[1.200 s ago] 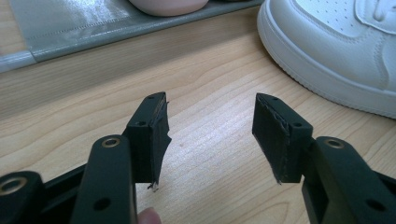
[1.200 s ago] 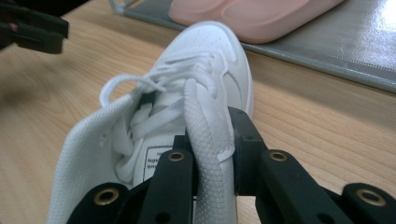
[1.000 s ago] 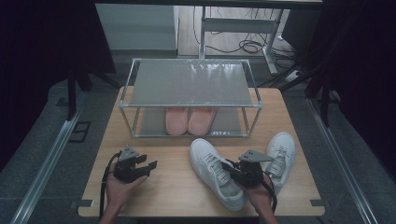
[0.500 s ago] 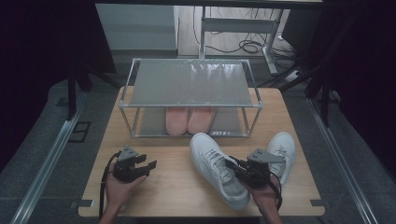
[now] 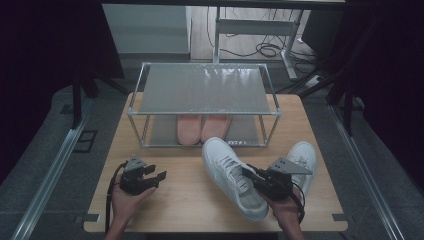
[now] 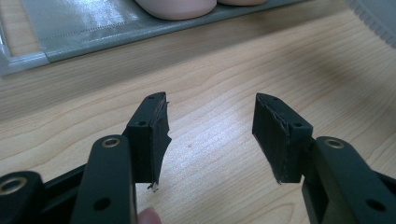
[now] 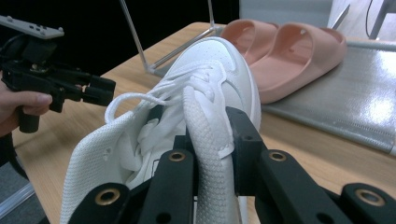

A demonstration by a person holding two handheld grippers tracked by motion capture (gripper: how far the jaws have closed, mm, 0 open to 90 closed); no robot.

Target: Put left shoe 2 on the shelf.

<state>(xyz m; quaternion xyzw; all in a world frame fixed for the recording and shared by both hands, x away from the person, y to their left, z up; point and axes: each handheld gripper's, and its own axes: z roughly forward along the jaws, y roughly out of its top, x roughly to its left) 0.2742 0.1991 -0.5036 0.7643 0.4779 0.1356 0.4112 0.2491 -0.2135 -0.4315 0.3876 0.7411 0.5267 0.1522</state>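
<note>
A white sneaker (image 5: 231,176) lies on the wooden table (image 5: 190,205) in front of the rack, toe toward the shelf. My right gripper (image 5: 254,176) is shut on the side wall of its collar; in the right gripper view the white sneaker (image 7: 212,70) has that wall pinched between the black jaws of my right gripper (image 7: 205,135). A second white sneaker (image 5: 303,159) lies to the right, partly behind the gripper. My left gripper (image 5: 159,176) hovers open at the front left, and in its own view the left gripper (image 6: 210,126) holds nothing over bare wood.
A two-tier metal shoe rack (image 5: 205,90) stands at the table's back. A pair of pink slides (image 5: 202,127) sits on its lower shelf, also the pink slides (image 7: 285,51). Cables and a desk frame (image 5: 260,30) lie on the floor beyond.
The right gripper has drawn toward the near edge and closed on the left sneaker's collar; the shoe has shifted slightly with it. The left gripper has stayed in place.
</note>
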